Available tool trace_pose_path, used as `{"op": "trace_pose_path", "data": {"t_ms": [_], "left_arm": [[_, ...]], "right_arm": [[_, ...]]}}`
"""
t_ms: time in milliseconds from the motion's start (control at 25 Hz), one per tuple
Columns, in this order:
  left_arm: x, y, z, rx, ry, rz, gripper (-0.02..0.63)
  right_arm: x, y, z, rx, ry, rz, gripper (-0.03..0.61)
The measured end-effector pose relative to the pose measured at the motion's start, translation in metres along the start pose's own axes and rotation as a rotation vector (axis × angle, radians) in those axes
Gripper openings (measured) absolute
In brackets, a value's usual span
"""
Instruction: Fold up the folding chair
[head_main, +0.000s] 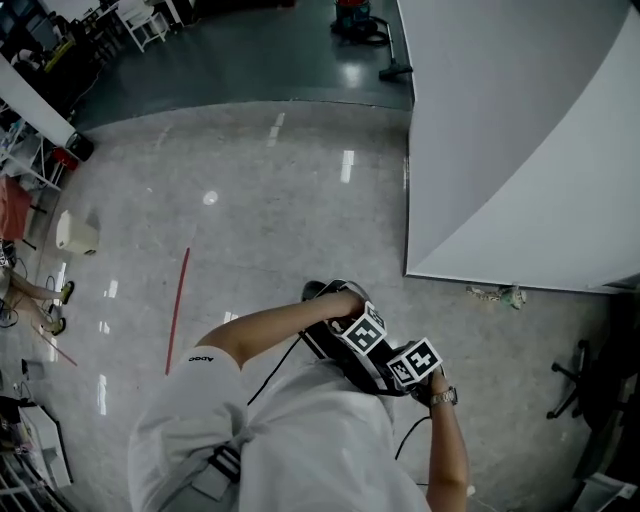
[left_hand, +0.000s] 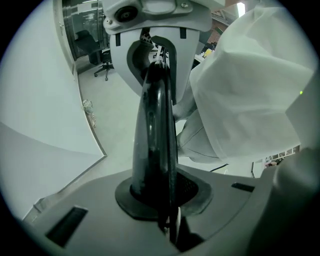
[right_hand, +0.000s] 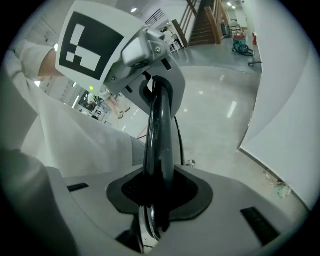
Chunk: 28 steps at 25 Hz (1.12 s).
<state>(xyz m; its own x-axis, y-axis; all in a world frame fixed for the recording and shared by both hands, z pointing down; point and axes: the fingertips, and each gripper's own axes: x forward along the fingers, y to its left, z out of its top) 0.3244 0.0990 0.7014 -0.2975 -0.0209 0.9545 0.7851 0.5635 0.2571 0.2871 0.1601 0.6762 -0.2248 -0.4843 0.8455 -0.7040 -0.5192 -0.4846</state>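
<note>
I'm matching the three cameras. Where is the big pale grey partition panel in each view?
Head view: the pale grey partition panel fills the upper right.
Left gripper view: along the left side.
Right gripper view: at the right edge.
Shared landmark: crumpled litter at the panel's foot.

Overhead head view; gripper views face each other.

**You're in a big open workspace, part office, part lab**

You stand on a wide, polished speckled floor (head_main: 300, 200) that throws back bright light spots, with a red line (head_main: 178, 310) running across it. A tall white partition (head_main: 520, 140) closes off one side. Your gripper views catch a wheeled office chair (left_hand: 102, 60) by glass walls (left_hand: 82, 30) and a staircase (right_hand: 205, 22). A vacuum cleaner (head_main: 355, 18) sits on darker flooring, and cluttered white racks (head_main: 140, 20) line the edge.
</note>
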Motion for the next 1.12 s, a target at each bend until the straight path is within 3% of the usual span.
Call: {"op": "trace_pose_path", "data": {"t_ms": [440,840,1120], "left_arm": [[-0.006,0.05,0.016,-0.079,-0.016,-0.021,0.052],[-0.022,0.086,0.059,-0.294,-0.022,0.047,0.052],[-0.046,0.108,0.076,-0.309,-0.004,0.127,0.052]], "right_arm": [[-0.027,-0.048,-0.007,-0.069,0.052,0.024,0.084],[-0.075,-0.093,-0.032,-0.303,0.097,-0.003,0.077],[-0.106,-0.105,-0.039,-0.331,0.057,-0.028,0.077]]}}
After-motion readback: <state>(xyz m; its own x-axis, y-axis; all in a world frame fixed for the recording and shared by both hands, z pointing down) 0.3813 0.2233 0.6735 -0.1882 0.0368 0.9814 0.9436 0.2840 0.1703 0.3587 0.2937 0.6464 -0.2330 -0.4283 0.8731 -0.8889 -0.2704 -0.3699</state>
